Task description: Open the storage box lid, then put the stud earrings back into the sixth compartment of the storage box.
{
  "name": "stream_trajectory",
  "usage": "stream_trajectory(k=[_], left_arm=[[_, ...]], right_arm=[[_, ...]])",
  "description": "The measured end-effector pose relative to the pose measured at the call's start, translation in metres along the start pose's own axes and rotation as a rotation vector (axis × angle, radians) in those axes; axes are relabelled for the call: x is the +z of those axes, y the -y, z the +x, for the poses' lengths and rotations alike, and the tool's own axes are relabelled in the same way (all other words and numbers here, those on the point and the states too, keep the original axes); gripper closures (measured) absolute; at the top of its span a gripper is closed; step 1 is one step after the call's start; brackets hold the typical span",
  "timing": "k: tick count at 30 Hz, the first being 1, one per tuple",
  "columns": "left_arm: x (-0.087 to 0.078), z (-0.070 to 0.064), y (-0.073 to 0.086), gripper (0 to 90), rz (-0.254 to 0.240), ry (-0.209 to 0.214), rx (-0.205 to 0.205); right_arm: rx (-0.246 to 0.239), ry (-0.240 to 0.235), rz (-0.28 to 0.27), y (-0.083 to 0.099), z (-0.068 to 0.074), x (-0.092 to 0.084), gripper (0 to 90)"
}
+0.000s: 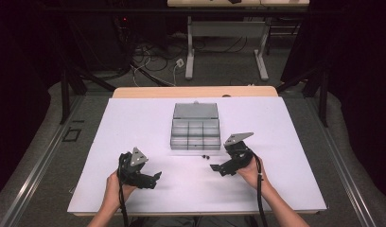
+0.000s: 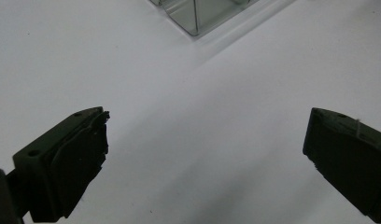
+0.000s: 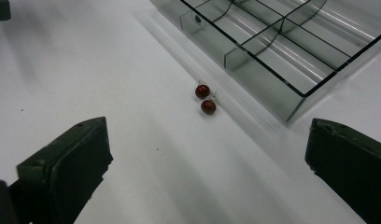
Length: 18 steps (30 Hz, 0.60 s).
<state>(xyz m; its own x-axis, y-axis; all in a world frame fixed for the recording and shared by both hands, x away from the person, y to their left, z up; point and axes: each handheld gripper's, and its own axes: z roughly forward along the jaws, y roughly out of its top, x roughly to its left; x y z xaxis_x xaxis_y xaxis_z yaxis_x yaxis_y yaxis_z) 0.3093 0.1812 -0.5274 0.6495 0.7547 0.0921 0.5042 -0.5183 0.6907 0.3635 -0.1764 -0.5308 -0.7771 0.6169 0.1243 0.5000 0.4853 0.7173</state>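
A clear compartment box (image 1: 195, 134) with its lid raised stands at the middle of the white table. Two small dark red beads (image 3: 205, 99) with thin pins lie on the table just in front of the box (image 3: 272, 51), also seen as dark specks (image 1: 205, 155) in the high view. My right gripper (image 1: 215, 167) rests low on the table right of the beads, jaws wide apart, nothing between them (image 3: 207, 158). My left gripper (image 1: 156, 177) sits at the front left, also open and empty (image 2: 205, 149), pointing toward a corner of the box (image 2: 198, 16).
The white table top (image 1: 134, 127) has bare room on both sides of the box. Beyond its far wooden edge (image 1: 196, 91) are table legs and cables on the floor. Dark curtains flank the scene.
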Motion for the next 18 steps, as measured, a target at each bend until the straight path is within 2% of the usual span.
stream_trajectory(k=[2, 4, 5, 7, 12, 15, 16, 17, 18], left_arm=[[-0.0002, -0.0003, 0.0000, 0.1, -0.001, 0.003, -0.001], [-0.0003, -0.0003, 0.0000, 0.1, -0.002, 0.002, 0.001], [0.0000, -0.0001, 0.0000, 0.1, -0.004, 0.001, 0.003], [0.0000, -0.0005, 0.0002, 0.1, -0.006, 0.004, -0.005], [-0.0001, -0.0011, -0.0003, 0.0, -0.010, 0.001, 0.000], [0.0006, -0.0011, -0.0002, 0.1, -0.006, 0.004, 0.002], [0.0006, -0.0010, 0.0000, 0.1, -0.006, 0.004, 0.001], [0.0005, -0.0009, 0.0000, 0.0, -0.007, 0.004, 0.002], [0.0002, -0.0007, 0.0000, 0.0, -0.008, 0.002, 0.003]], right_arm=[[-0.006, 0.002, -0.018, -0.0002, 0.0006, 0.0013, 0.0], [0.001, -0.013, -0.004, -0.0008, 0.0016, 0.0007, 0.0], [-0.007, -0.010, -0.019, -0.0006, 0.0017, 0.0018, 0.0], [-0.006, -0.015, -0.002, -0.0013, 0.0028, 0.0018, 0.0], [-0.025, -0.009, 0.002, -0.0022, 0.0072, 0.0064, 0.1], [-0.026, -0.013, -0.005, -0.0029, 0.0086, 0.0079, 5.6], [-0.018, -0.011, -0.032, -0.0026, 0.0087, 0.0093, 11.1], [-0.011, -0.017, -0.026, -0.0030, 0.0078, 0.0089, 15.8], [0.002, -0.011, -0.033, -0.0027, 0.0077, 0.0099, 15.8]])
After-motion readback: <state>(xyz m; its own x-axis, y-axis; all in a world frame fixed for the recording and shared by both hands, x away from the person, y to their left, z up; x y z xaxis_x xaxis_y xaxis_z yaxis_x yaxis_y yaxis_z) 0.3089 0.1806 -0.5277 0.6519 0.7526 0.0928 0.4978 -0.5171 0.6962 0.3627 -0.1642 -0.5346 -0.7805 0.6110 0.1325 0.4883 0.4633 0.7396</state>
